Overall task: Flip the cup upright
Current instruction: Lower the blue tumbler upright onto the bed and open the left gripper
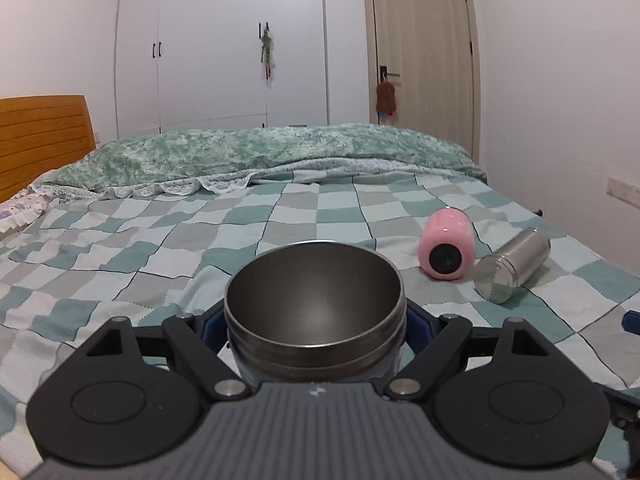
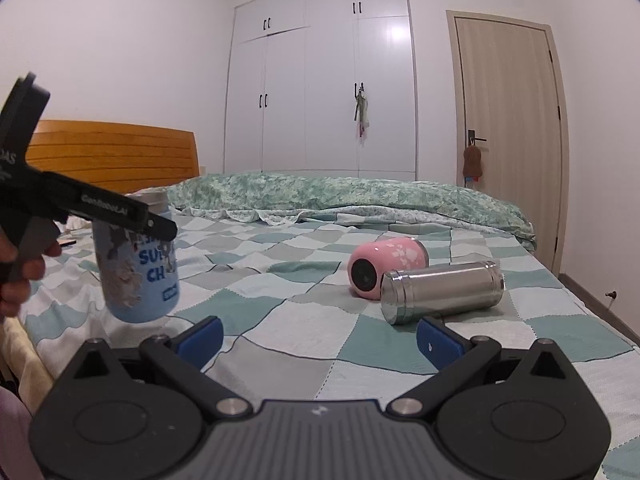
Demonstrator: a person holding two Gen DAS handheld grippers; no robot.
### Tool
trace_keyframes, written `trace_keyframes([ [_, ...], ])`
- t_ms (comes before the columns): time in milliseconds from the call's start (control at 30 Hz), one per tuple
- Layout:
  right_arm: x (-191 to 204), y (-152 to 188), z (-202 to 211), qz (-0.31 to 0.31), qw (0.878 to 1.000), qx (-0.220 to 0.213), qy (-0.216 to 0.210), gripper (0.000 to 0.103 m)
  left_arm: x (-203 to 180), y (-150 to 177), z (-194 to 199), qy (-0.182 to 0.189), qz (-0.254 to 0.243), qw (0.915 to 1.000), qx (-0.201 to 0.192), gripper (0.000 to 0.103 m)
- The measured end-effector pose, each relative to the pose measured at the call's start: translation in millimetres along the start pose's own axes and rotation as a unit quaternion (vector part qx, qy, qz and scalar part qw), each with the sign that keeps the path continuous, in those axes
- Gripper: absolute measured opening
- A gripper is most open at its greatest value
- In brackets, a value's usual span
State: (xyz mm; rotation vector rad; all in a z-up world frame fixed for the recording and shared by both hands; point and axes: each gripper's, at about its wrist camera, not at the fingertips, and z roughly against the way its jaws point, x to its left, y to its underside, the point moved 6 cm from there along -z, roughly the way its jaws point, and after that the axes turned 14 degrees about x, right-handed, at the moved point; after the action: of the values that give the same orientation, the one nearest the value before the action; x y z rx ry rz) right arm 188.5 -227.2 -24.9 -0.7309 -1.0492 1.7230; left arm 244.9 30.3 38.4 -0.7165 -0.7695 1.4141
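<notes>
The left hand-held gripper [image 1: 316,330] is closed around a blue printed cup [image 1: 314,320], its blue pads pressed against the cup's sides just under the threaded metal rim. In the left wrist view the cup's open mouth faces up and forward, showing a dark steel interior. In the right wrist view the same cup [image 2: 138,276] sits at 9 o'clock, mouth up and slightly tilted, held clear above the checkered bed [image 2: 280,280] near its edge, with the left hand-held gripper [image 2: 120,216] clamped across its upper part and the person's hand [image 2: 20,276] at the frame's left margin.

The right hand-held gripper [image 2: 318,336] hangs low over the bed with its blue fingers spread wide, nothing between them.

Toward 2 o'clock in the left wrist view, a pink cup [image 1: 446,248] lies on its side on the bed, base toward the camera; just beside it, at its right, a steel flask [image 1: 512,264] also lies on its side. A rumpled green blanket [image 1: 260,152] runs across the far side at 12 o'clock.
</notes>
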Motion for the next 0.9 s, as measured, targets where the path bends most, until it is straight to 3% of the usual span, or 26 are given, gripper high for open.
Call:
trace_keyframes([
  [133, 1.7, 0.5, 0.1, 0.002, 1.000, -0.003, 0.001, 0.103, -0.3, 22.6, -17.4, -0.002, 0.000, 0.9999, 0.010, 0.085],
  [233, 2.5, 0.6, 0.2, 0.004, 1.000, -0.005, 0.002, 0.103, -4.4, 34.2, -12.9, -0.009, -0.017, 0.9993, -0.033, 0.085],
  [400, 3.7, -0.2, -1.1, 0.007, 1.000, -0.005, 0.001, 0.103, -8.7, 34.5, -9.8, -0.015, -0.029, 0.9990, -0.032, 0.086],
  [467, 4.2, -0.1, 0.2, 0.007, 1.000, -0.008, 0.000, 0.103, -7.9, 32.8, -5.8, -0.019, -0.028, 0.9989, -0.032, 0.093],
  [500, 4.7, -0.1, 1.3, 0.007, 1.000, -0.010, 0.000, 0.103, -8.4, 31.3, -1.8, -0.021, -0.029, 0.9986, -0.038, 0.103],
  [900, 16.4, 0.0, 27.6, 0.000, 0.999, -0.038, 0.005, 0.103, -12.3, 25.6, 73.7, -0.011, -0.035, 0.9949, -0.094, 0.103],
])
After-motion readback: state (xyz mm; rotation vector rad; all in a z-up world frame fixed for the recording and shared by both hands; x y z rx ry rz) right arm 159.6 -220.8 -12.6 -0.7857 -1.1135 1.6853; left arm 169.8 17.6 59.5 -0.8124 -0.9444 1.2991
